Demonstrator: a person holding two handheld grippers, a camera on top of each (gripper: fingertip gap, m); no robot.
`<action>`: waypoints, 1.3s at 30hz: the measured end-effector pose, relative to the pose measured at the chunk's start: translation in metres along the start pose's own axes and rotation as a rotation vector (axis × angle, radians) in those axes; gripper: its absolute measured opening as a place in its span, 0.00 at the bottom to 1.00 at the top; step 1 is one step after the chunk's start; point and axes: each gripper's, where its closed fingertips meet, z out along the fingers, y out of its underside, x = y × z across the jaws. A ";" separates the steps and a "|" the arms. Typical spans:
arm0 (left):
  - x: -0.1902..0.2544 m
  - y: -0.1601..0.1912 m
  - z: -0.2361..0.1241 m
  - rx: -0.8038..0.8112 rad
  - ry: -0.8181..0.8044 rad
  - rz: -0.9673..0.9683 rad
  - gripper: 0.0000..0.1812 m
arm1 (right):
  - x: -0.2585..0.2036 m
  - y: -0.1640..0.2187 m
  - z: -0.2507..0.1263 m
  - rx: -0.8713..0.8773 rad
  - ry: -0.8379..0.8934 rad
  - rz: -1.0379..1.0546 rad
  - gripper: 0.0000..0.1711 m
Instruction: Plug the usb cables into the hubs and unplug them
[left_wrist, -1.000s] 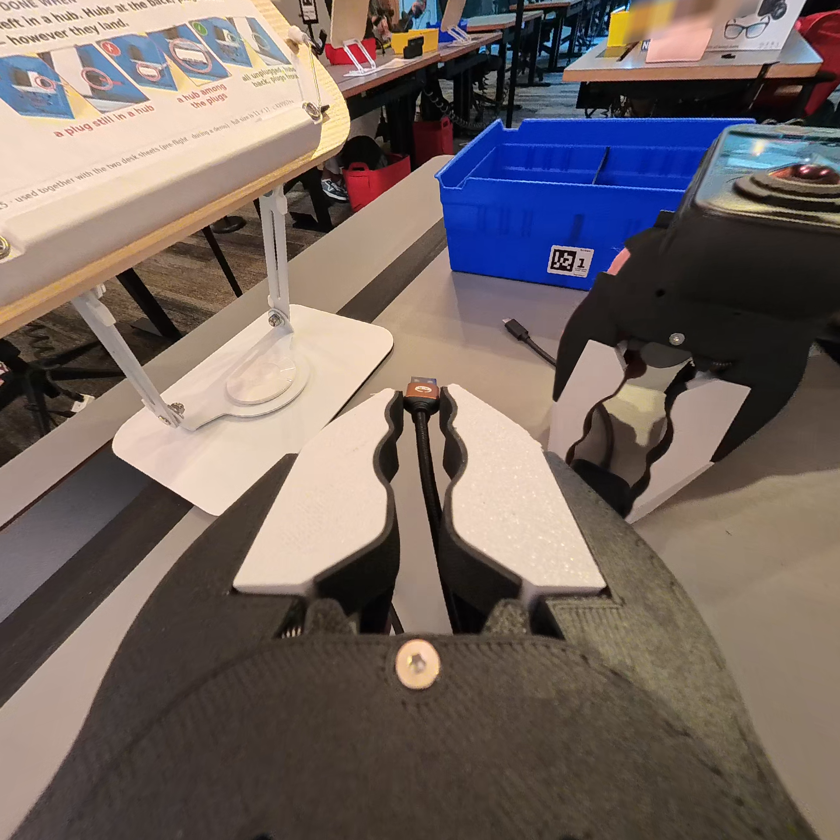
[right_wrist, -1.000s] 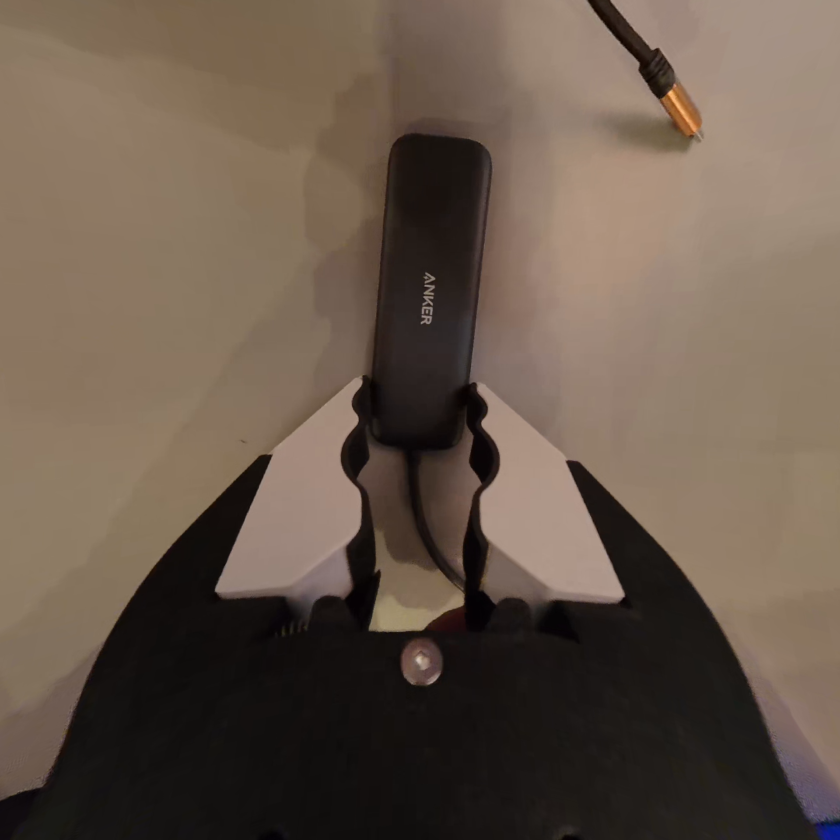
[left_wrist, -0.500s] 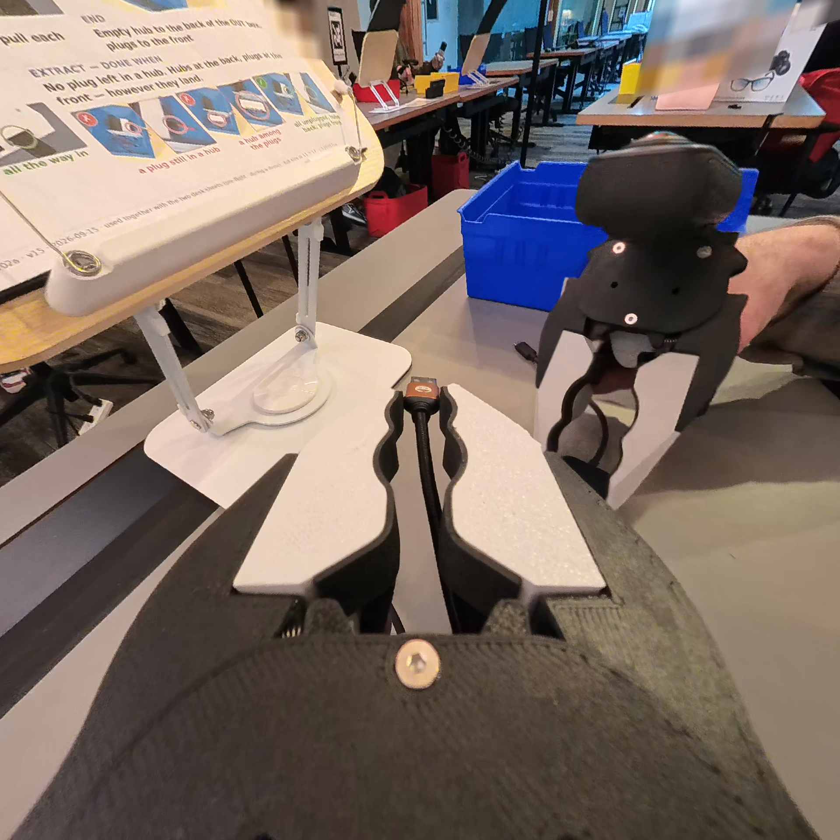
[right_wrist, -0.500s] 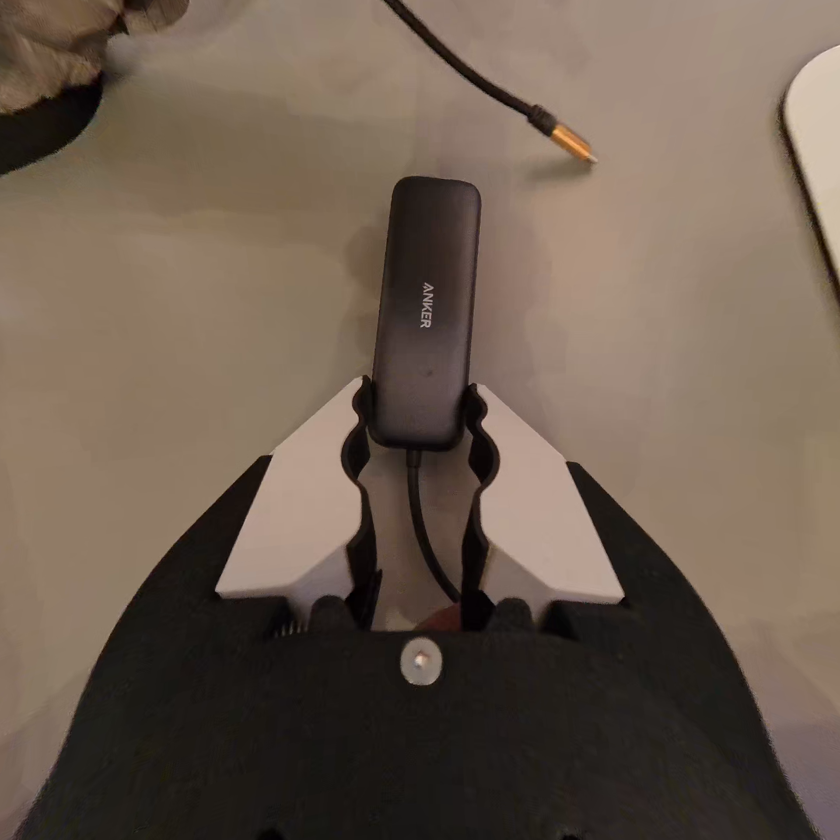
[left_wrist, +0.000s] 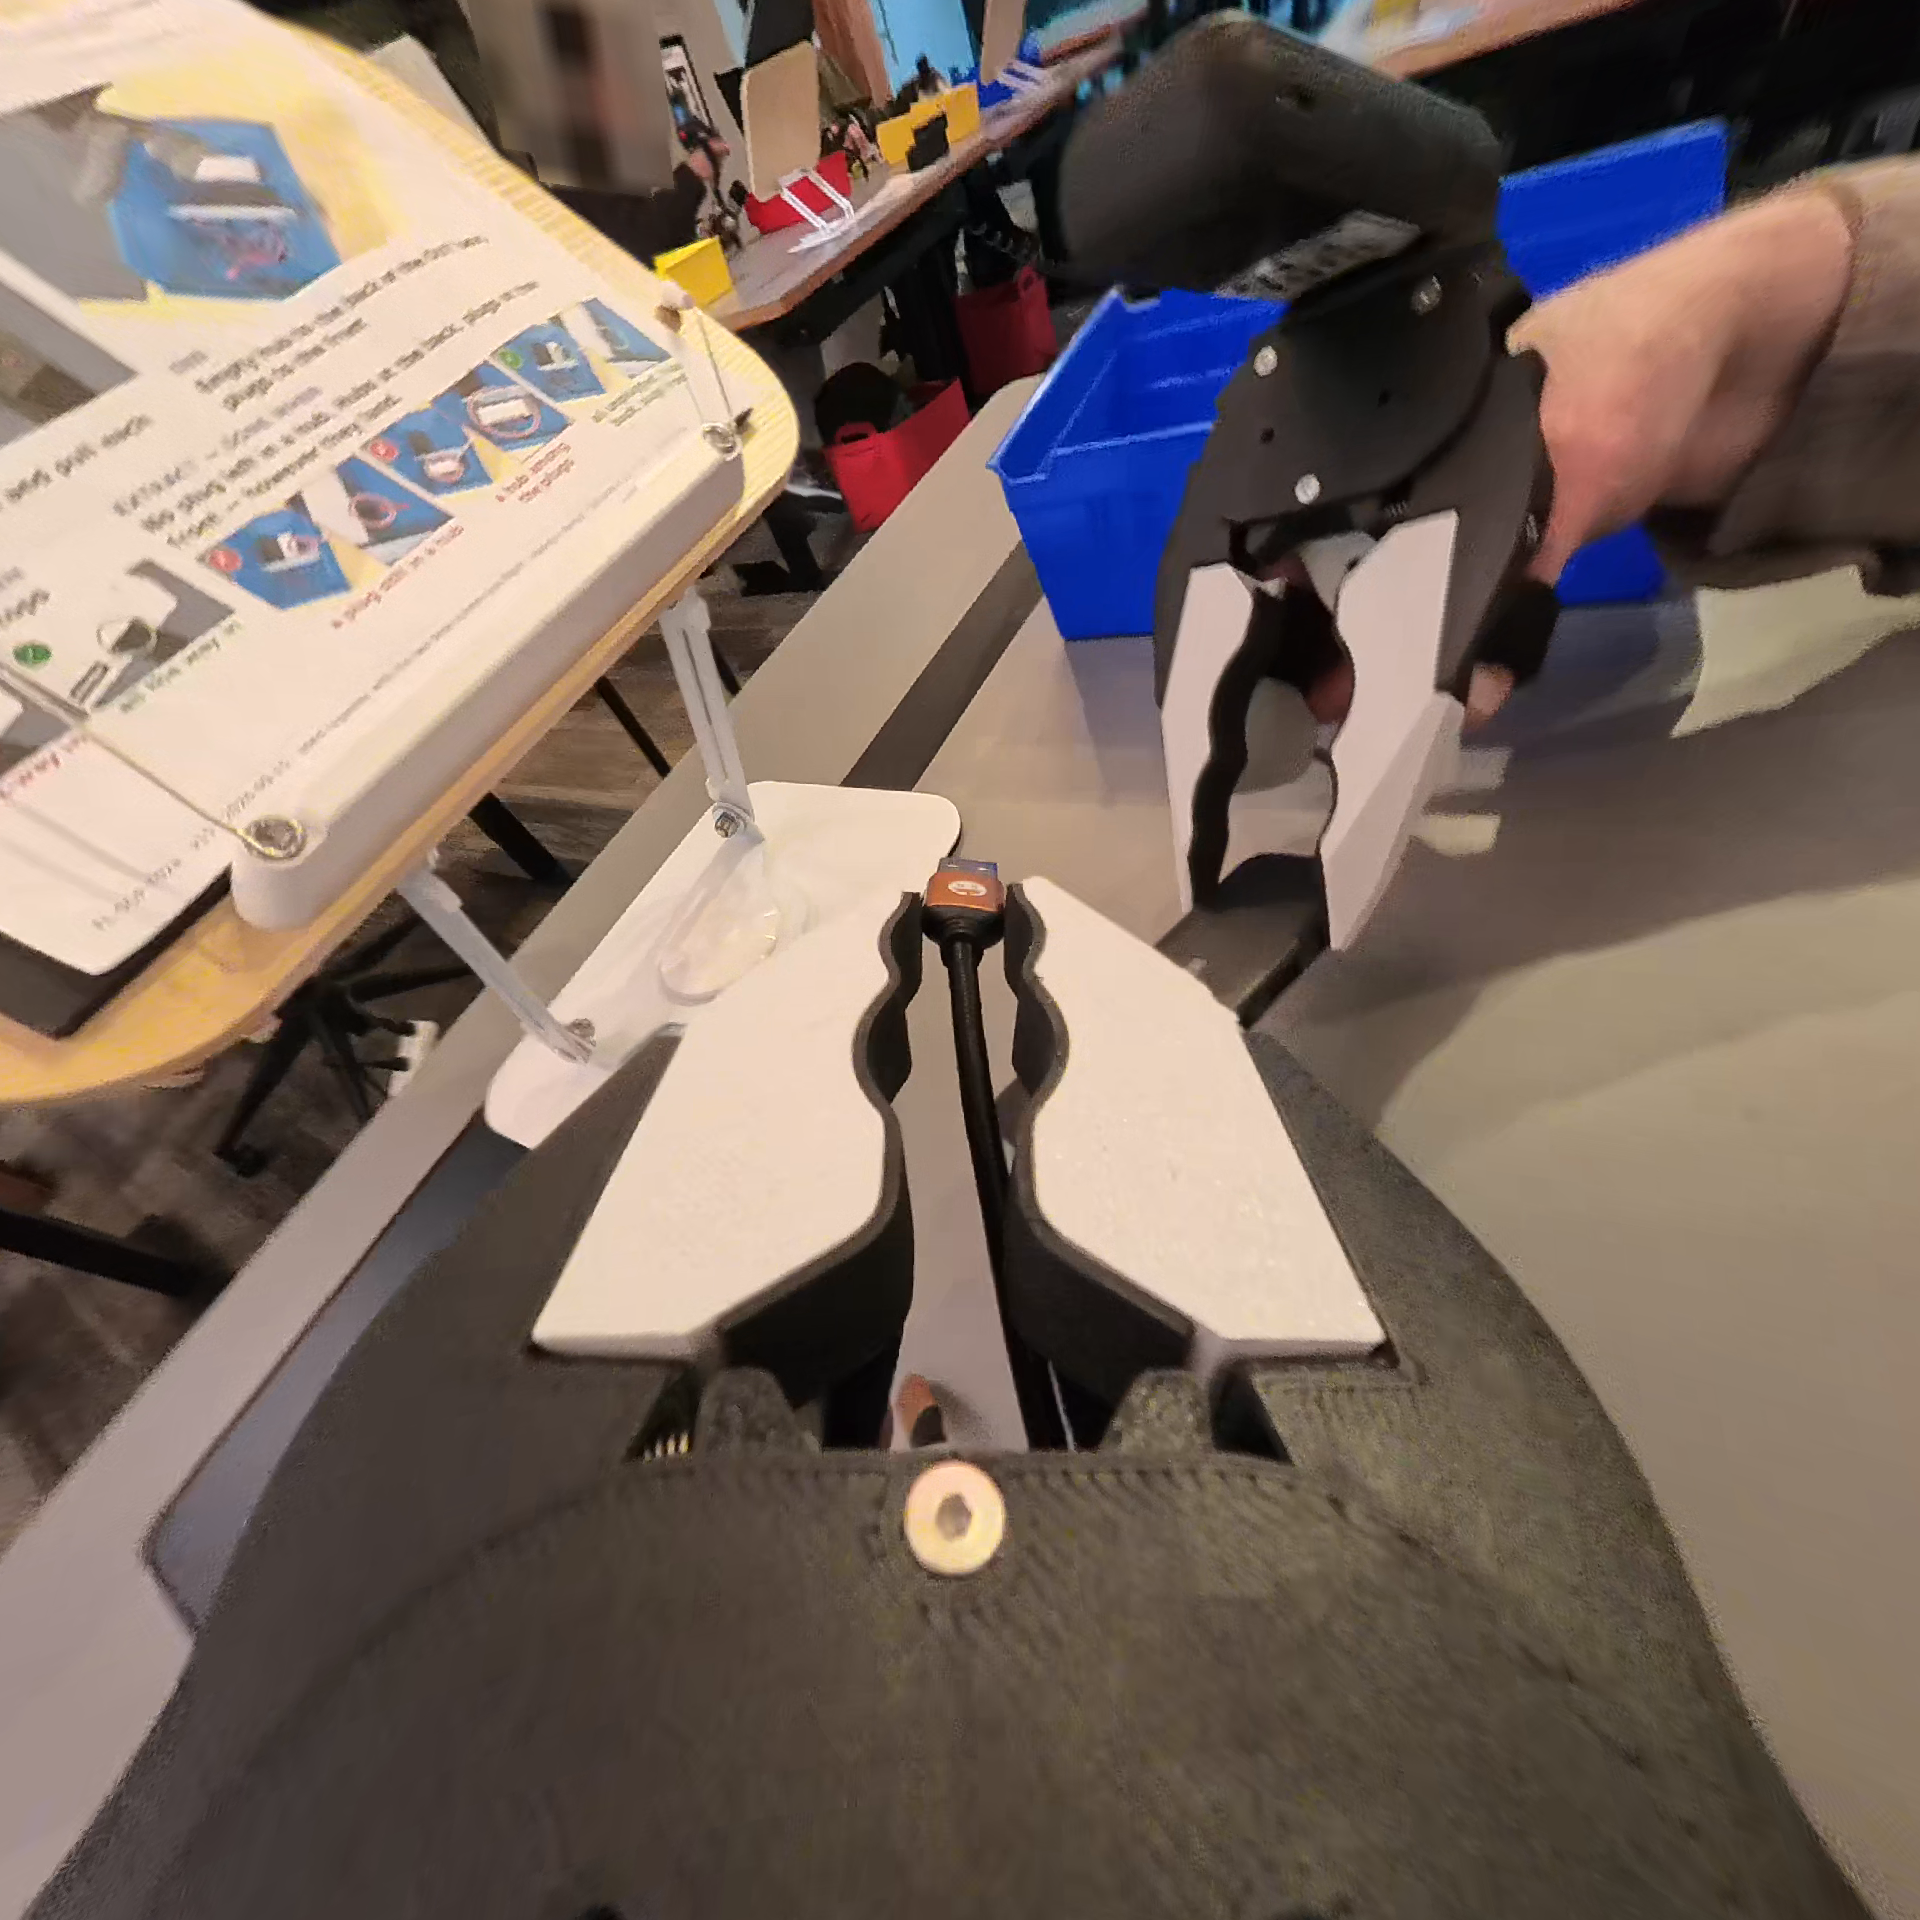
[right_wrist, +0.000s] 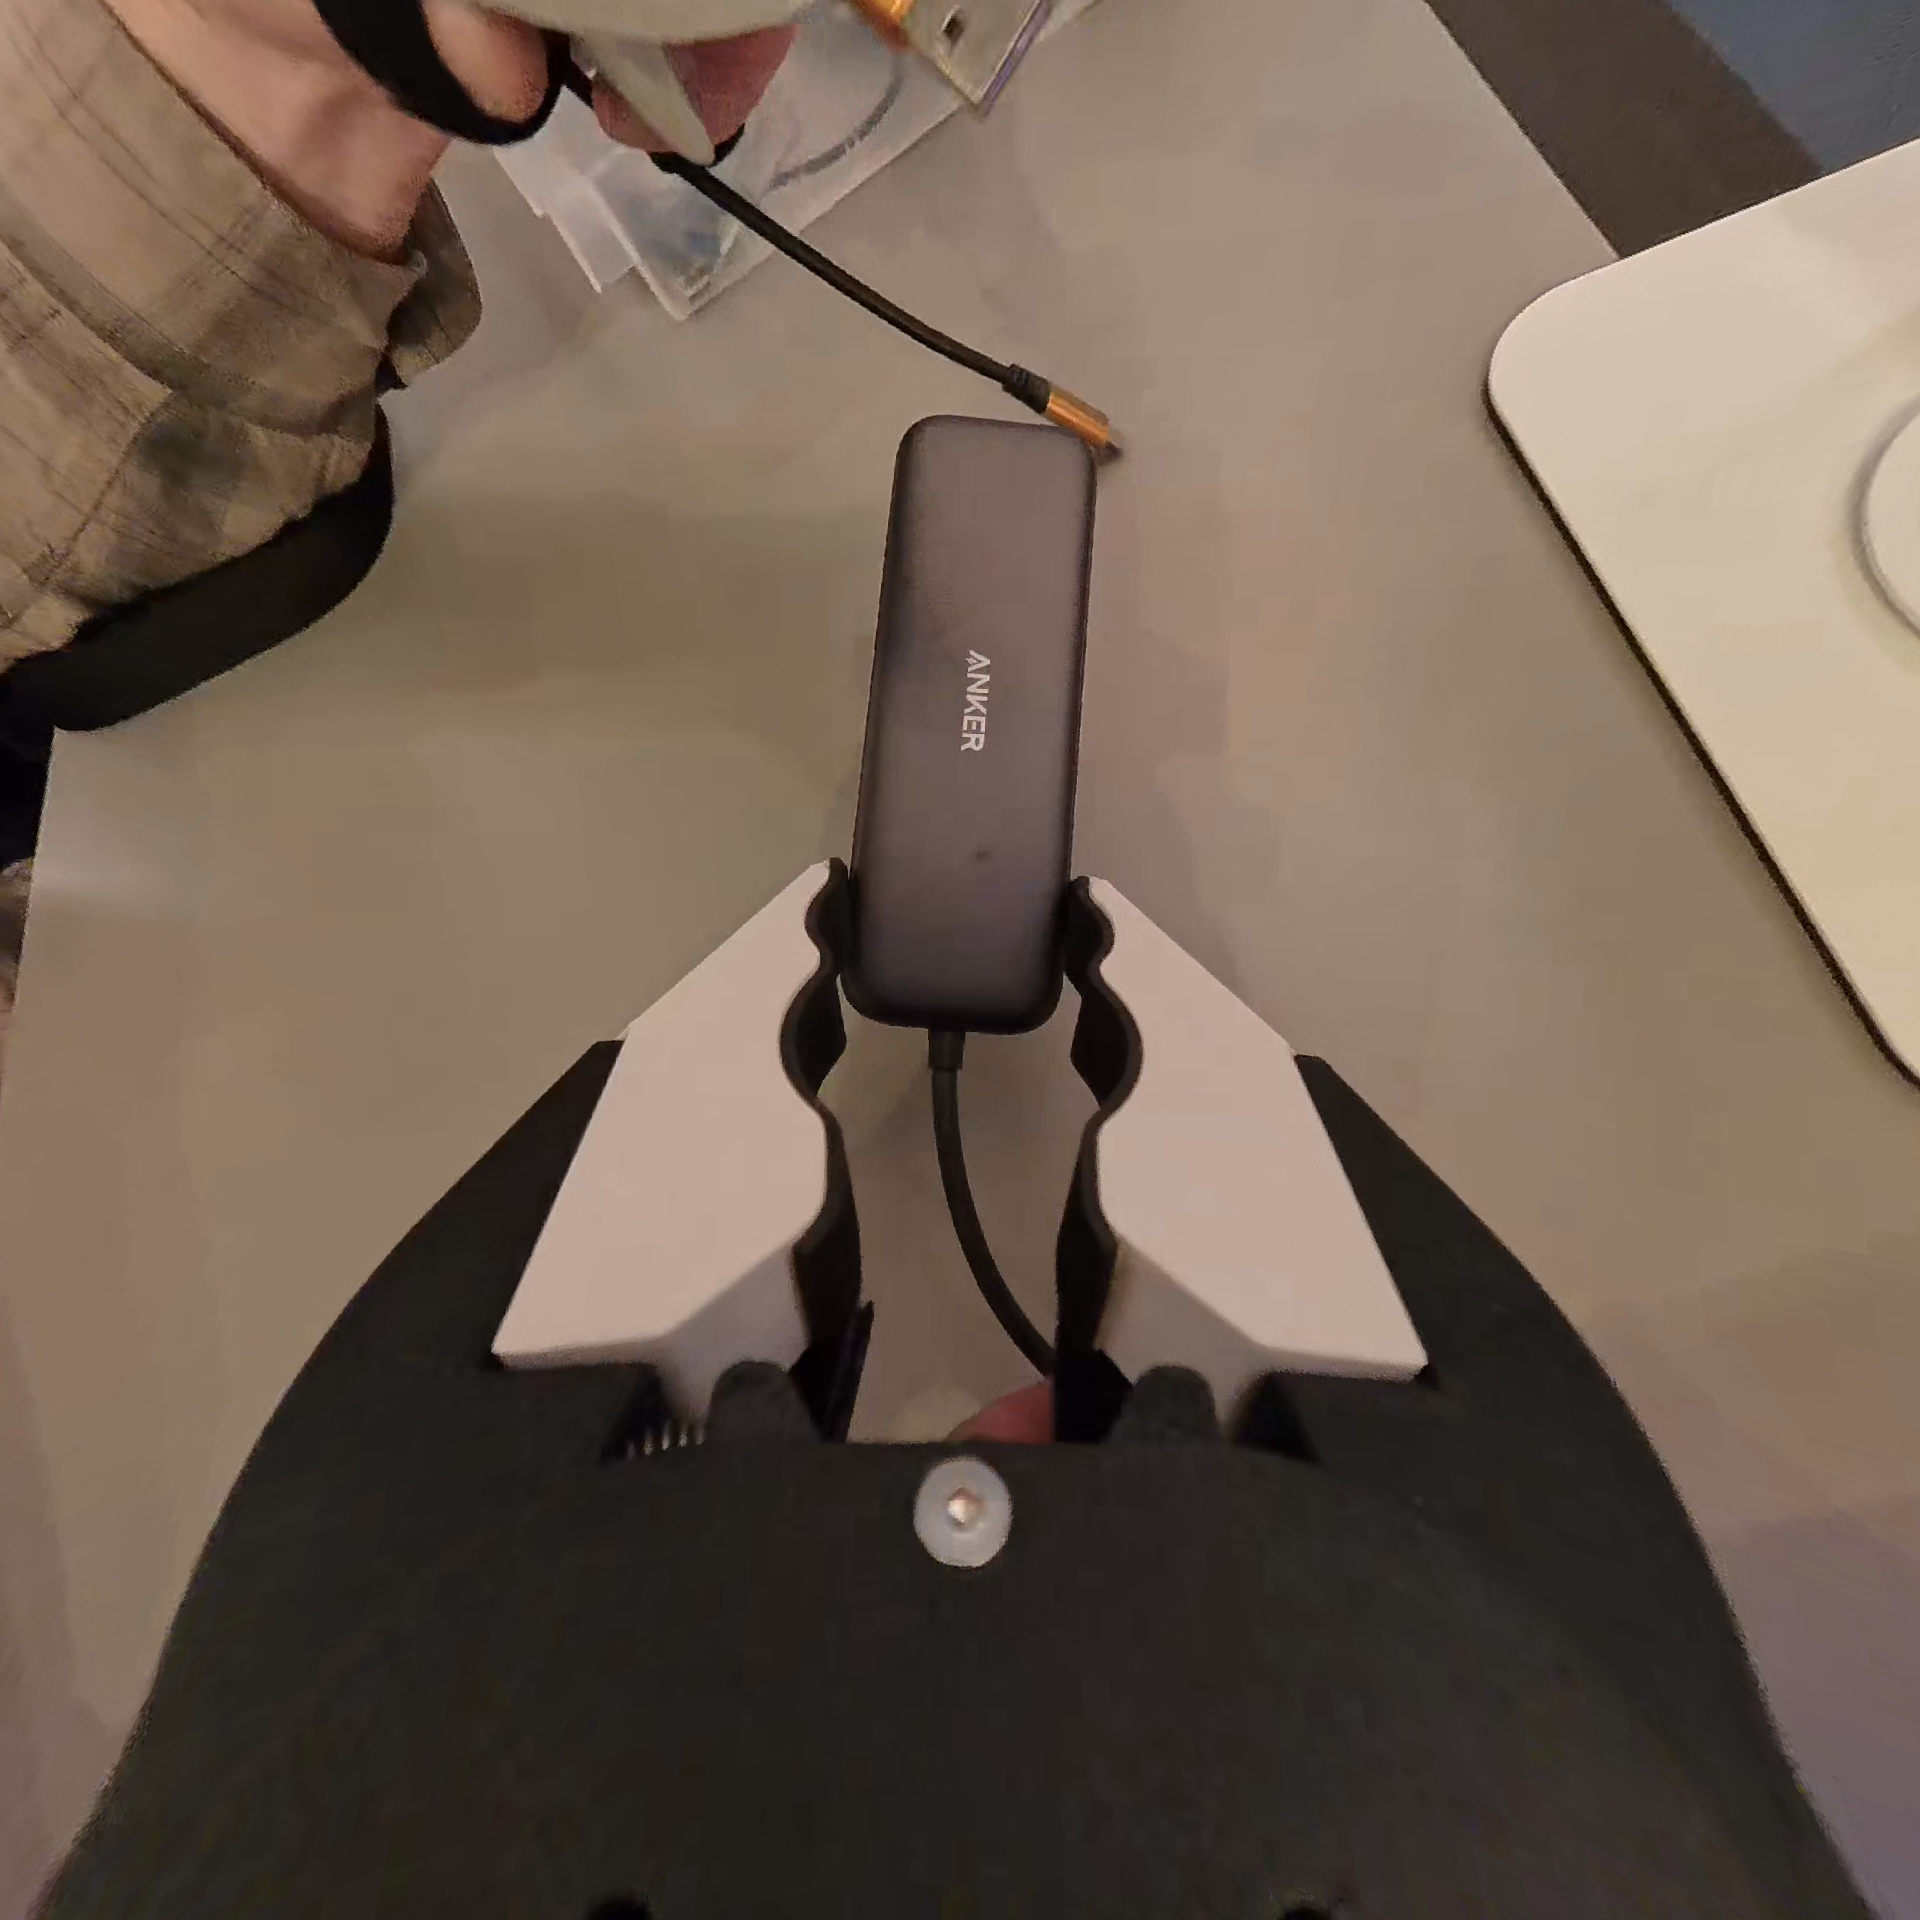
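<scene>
- The dark hub (right_wrist: 971, 717) sits above the desk (right_wrist: 1299, 727), its cabled end clamped in the right gripper (right_wrist: 956, 940).
- The left gripper (left_wrist: 964, 914) pinches a copper USB plug (left_wrist: 965, 894) near the stand's white base (left_wrist: 842, 831).
- A blue bin (left_wrist: 1101, 488) stands towards the far edge.

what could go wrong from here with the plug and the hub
1. The left tongs pinch only the small copper-coloured USB plug at their very tips, so pushing it into a port could twist or slip it.
2. The right tongs clamp just the cable end of the slim dark grey hub; its long free end may swing under insertion force.
3. The loose gold-tipped black cable lies at the hub's far end and might snag.
</scene>
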 end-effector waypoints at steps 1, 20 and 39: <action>0.002 0.000 -0.001 -0.022 -0.006 0.044 0.08 | 0.000 -0.001 -0.002 0.010 -0.003 0.006 0.23; 0.065 0.052 0.019 -0.386 0.149 0.598 0.09 | 0.013 -0.013 -0.016 0.101 0.014 0.121 0.23; 0.066 0.072 0.065 -0.349 -0.090 0.701 0.09 | 0.039 0.011 0.005 0.085 0.034 0.298 0.23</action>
